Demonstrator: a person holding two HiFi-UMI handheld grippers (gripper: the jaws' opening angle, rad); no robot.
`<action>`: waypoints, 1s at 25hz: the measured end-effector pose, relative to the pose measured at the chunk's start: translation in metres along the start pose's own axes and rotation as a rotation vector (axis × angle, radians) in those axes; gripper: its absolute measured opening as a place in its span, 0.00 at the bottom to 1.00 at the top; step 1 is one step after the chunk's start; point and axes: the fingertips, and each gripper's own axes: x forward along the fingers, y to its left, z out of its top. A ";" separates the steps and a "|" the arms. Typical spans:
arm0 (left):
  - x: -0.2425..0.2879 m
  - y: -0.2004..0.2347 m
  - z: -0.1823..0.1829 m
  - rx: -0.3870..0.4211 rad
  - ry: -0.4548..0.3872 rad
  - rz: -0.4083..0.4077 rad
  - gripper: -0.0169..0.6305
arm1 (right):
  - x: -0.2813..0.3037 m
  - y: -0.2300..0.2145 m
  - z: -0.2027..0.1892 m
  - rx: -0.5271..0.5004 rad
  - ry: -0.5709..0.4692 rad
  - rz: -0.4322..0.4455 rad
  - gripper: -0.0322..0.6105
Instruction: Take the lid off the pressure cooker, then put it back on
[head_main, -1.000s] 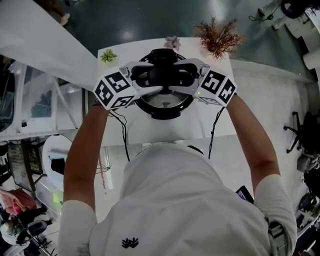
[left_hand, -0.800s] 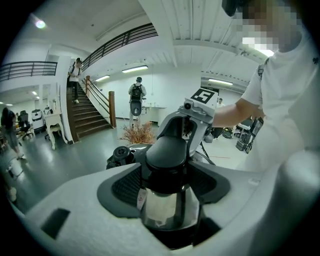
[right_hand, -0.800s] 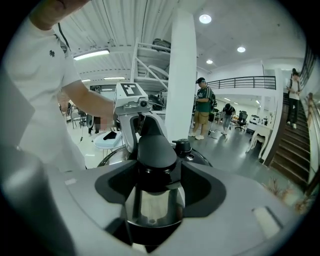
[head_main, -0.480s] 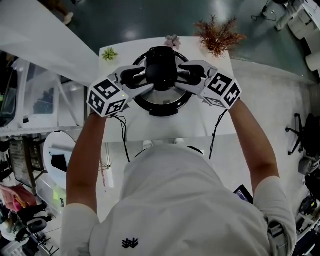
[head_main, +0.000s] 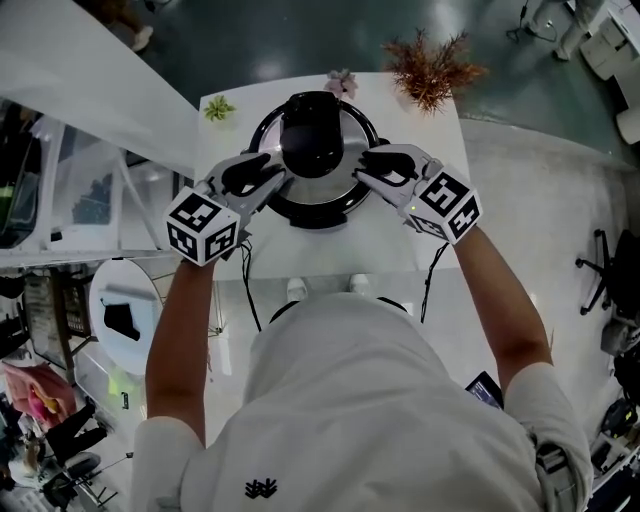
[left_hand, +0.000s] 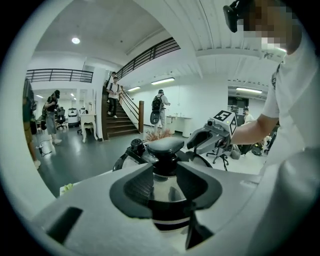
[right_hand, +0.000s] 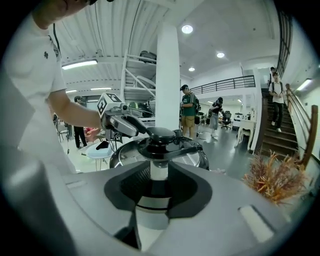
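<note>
A person's white-shirted back fills the lower head view and hides the floor on the near side of the pressure cooker (head_main: 318, 212). The cooker stands on a white table (head_main: 330, 255), with its lid (head_main: 345, 185) on and a black knob (head_main: 312, 140) at the middle.

The left gripper (head_main: 268, 175) is at the cooker's left edge and the right gripper (head_main: 368, 172) at its right edge, both tips over the rim. Both pairs of jaws have just been closing. In each gripper view they stand a narrow gap apart, and a shiny strip of the cooker fills that gap. Which part it is, and whether the pads press on it, cannot be made out.

Behind the cooker sit a dried reddish plant (head_main: 435, 70), a small green plant (head_main: 217, 110) and a smaller pinkish one (head_main: 344, 82), partly hidden by the cooker's rim.
</note>
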 end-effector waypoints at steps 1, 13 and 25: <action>-0.002 -0.003 -0.001 -0.010 -0.005 0.017 0.25 | -0.004 0.002 -0.003 0.008 -0.007 -0.007 0.23; -0.030 -0.062 -0.036 -0.137 -0.042 0.168 0.04 | -0.049 0.043 -0.052 0.143 -0.052 -0.008 0.07; -0.033 -0.149 -0.081 -0.186 0.014 0.045 0.04 | -0.061 0.127 -0.080 0.178 0.002 0.024 0.07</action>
